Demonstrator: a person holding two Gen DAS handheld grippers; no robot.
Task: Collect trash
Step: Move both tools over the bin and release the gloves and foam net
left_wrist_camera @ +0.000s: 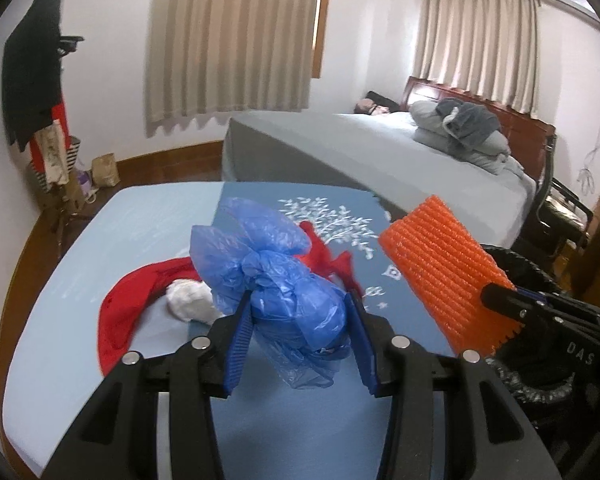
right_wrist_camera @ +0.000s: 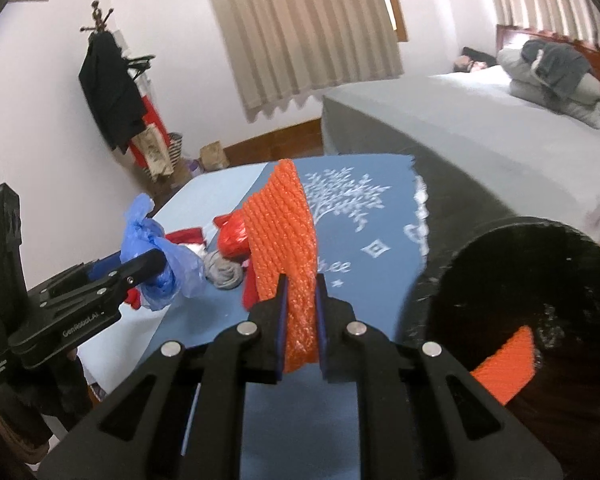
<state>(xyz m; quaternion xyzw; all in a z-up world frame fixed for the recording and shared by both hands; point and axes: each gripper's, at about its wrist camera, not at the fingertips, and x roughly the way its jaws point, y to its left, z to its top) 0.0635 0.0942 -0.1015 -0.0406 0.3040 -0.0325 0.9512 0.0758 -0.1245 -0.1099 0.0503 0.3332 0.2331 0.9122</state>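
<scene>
Both jaws grip trash: left gripper [left_wrist_camera: 300, 312] pinches blue bag [left_wrist_camera: 276, 280], right gripper [right_wrist_camera: 300, 304] orange foam [right_wrist_camera: 280, 232].

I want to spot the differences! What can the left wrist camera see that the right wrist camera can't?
Only the left wrist view shows the white pompom on the red hat.

Only the right wrist view shows inside the black bin, where an orange piece already lies, plus grey cloth.

Both show the left tool squeezing the blue bag and the right tool pinching the orange foam net.
</scene>
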